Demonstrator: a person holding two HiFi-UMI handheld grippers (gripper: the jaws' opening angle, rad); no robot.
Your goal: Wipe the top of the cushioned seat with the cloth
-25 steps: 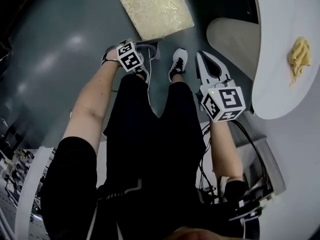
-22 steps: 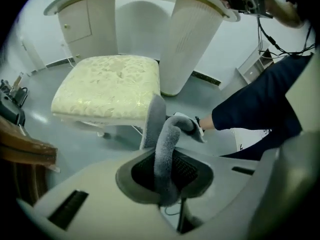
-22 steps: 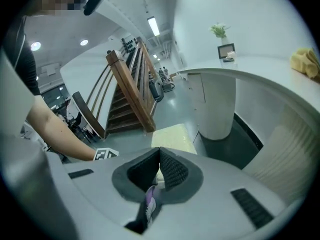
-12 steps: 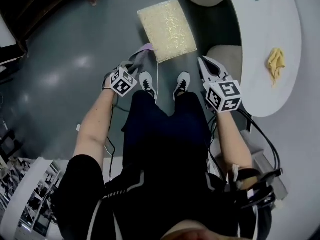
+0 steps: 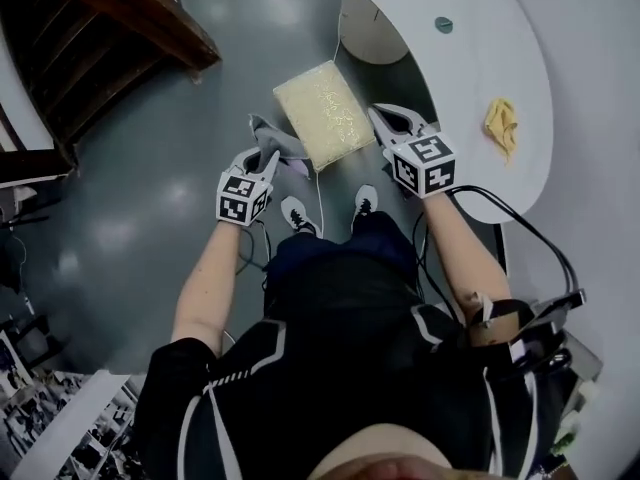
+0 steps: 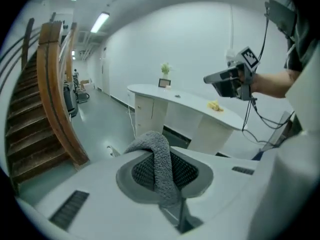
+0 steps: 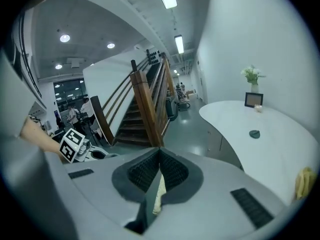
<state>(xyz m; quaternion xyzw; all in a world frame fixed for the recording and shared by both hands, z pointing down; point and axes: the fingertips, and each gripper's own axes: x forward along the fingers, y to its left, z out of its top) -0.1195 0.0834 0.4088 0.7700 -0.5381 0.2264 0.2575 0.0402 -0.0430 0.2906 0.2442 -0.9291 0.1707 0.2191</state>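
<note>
A: Where is the cloth?

B: The grey cloth point(image 5: 274, 136) is pinched in the left gripper point(image 5: 265, 154). In the left gripper view its jaws are closed on it, and a fold stands up out of them. From the head view, it hangs just beside the left near edge of the cushioned seat point(image 5: 323, 111). I can't tell whether it touches the seat.

A: And the right gripper point(image 5: 381, 118)?

B: Its jaws are together, tips meeting, with nothing held between them. Only a pale sliver shows through the slit under them. It sits at the seat's right near side, close to the curved white bench point(image 5: 520, 28).

A: What has changed since half a second ago?

B: Both grippers have come forward. Earlier they were at about the level of the shoes point(image 5: 296, 214), short of the seat. Now they sit on either side of its near end, and the shoes are behind them. The view has also swung, so the wooden staircase point(image 5: 120, 18) fills the upper left, where only a small corner of it showed before. More of the bench top is in view, with a yellow crumpled thing point(image 5: 501, 124) and a small dark disc point(image 5: 444, 25) on it.

A: And the seat itself?

B: It is cream and patterned, standing on the grey floor point(image 5: 140, 218), with its top bare.
</note>
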